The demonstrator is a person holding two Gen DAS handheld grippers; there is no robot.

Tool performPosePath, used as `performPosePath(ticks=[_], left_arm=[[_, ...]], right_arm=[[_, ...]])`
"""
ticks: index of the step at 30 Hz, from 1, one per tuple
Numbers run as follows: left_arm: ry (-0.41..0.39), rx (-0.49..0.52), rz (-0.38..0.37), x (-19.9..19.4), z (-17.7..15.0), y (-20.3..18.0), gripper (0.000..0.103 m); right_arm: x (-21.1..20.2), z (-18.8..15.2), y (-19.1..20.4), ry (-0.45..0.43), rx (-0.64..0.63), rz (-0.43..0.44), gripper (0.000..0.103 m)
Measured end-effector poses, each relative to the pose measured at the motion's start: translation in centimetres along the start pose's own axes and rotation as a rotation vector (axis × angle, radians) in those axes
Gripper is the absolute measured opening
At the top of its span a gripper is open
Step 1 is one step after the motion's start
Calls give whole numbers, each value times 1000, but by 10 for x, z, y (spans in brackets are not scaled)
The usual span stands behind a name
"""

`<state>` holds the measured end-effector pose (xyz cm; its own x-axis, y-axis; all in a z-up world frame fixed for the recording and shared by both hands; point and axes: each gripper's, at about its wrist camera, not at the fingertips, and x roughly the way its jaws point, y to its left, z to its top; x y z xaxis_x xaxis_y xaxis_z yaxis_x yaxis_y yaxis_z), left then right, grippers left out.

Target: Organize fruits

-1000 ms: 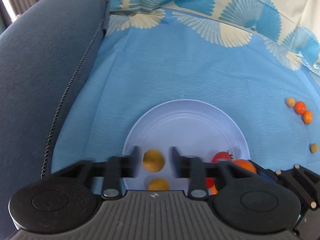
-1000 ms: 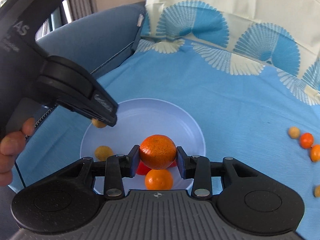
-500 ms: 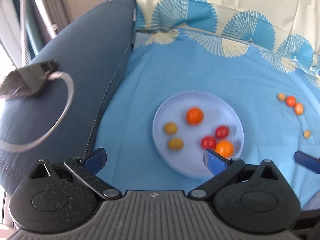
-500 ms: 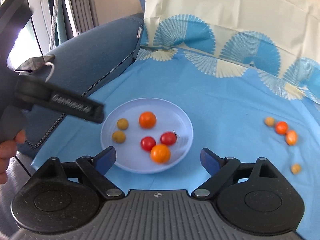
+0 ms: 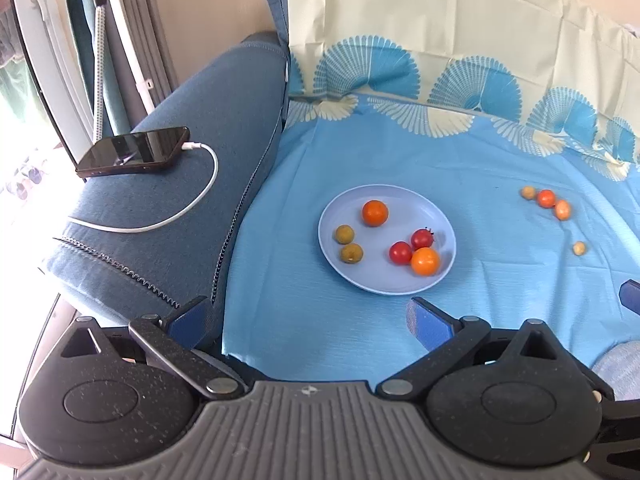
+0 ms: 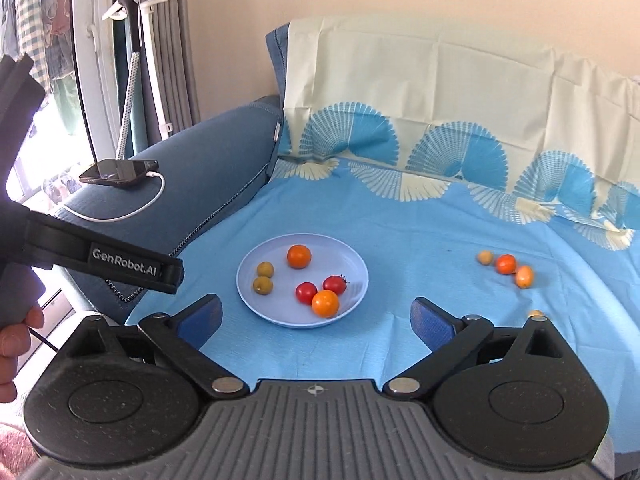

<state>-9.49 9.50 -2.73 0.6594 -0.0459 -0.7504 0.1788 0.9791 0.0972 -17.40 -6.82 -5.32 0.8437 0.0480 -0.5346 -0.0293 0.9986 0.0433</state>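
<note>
Both handheld grippers hang over the near edge of a blue cloth (image 6: 440, 240), each spread wide and holding nothing. The left gripper (image 5: 308, 320) has its blue-padded fingers fully apart. The right gripper (image 6: 316, 316) has jaws opening to near their widest, with only bare cloth between them.

Just beyond the fingertips of both, apart from them, sits a pale blue plate (image 6: 256, 296) carrying six fruits: an orange tangerine (image 6: 325, 303) nearest, two red cherry tomatoes (image 6: 306, 292) touching it or nearly so, two greenish-brown round fruits (image 6: 263, 285) side by side on the plate's left, and a second tangerine (image 6: 299, 256) at the far side.

Well to the right of the plate, loose fruits (image 6: 506, 264) lie on the cloth: a yellowish one, a red-orange one and an orange one in a short row, plus a lone small one (image 5: 578, 248) nearer, half hidden behind the right gripper's linkage in its own view.

A person's hand (image 6: 14, 344), cut off at the left edge, grips the left tool's handle. Farther left, a phone (image 5: 134, 152) on a white cable (image 5: 192, 204) rests on a blue sofa arm (image 5: 180, 208). What the small fruits are is too small to tell.
</note>
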Motion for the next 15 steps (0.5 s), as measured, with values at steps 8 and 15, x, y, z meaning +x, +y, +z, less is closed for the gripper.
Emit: performPosePath(ticks=[8,15], left_arm=[[-42,19,-2,-29,-10,-8,103],[-59,26,-1,-41,-13,-12,103]], right_arm=[[-33,-4,-3,-55,17,-21,102],[-44,-5,-1,-72,17,-27,102]])
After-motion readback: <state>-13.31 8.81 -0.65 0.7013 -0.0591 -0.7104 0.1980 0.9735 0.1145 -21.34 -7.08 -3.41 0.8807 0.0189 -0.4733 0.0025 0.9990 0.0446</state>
